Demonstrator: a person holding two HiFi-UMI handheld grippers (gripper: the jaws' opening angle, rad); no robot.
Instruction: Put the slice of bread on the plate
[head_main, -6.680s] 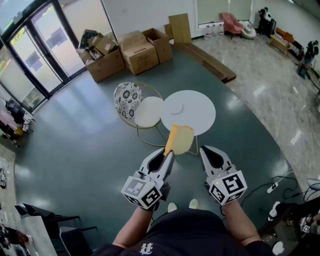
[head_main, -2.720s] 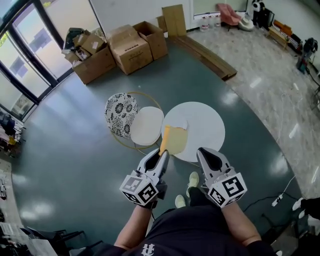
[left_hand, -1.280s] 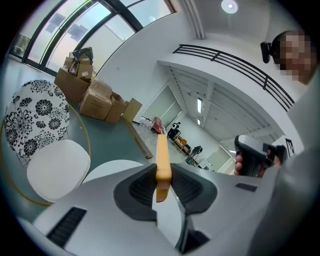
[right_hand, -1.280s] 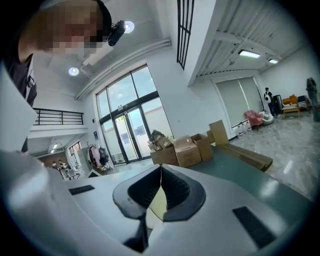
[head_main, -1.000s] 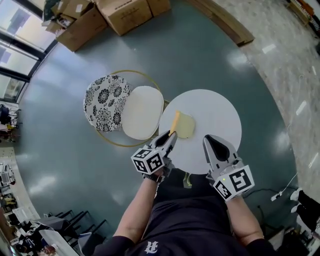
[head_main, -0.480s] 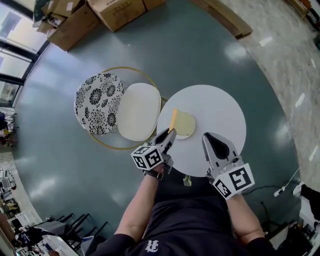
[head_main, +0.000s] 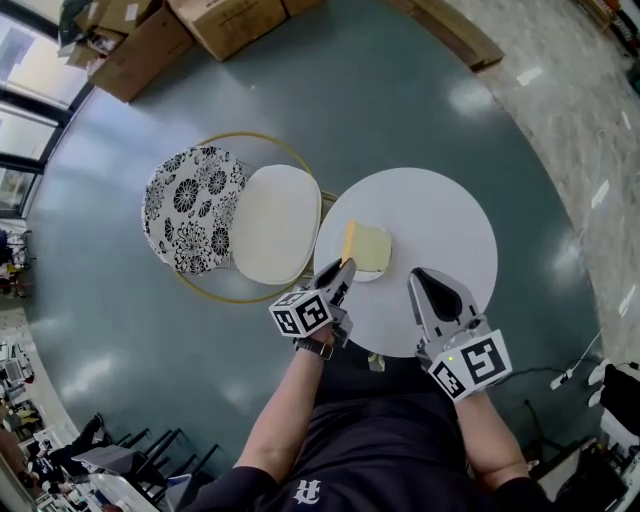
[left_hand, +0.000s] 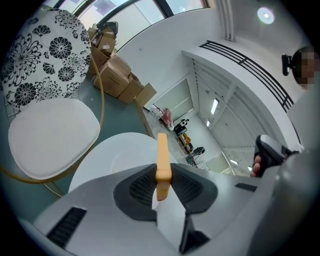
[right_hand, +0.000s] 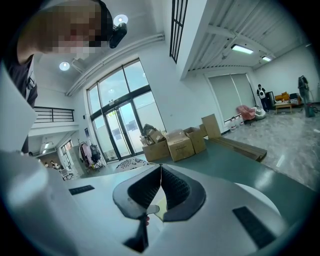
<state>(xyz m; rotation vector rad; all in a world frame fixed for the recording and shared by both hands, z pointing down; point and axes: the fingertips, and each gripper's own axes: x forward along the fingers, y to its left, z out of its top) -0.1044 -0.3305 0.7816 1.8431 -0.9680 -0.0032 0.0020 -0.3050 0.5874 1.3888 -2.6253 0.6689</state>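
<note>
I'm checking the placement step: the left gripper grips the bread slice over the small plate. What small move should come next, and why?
Probably lower the last bit, then open the jaws. The left gripper pinches the slice of bread by its crust edge, and the slice already lies over the plate on the round table. Whether it touches the plate cannot be told.

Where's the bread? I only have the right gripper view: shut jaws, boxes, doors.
Observer: The left gripper has it, jaws shut on the slice of bread at its crust edge.
Operator: Plate?
Observer: A small white plate is on the round table. The head view shows the slice over it; I can't tell if they touch.
Operator: Near my gripper?
Observer: No. The right gripper is apart from the slice, to its right in the head view.
</note>
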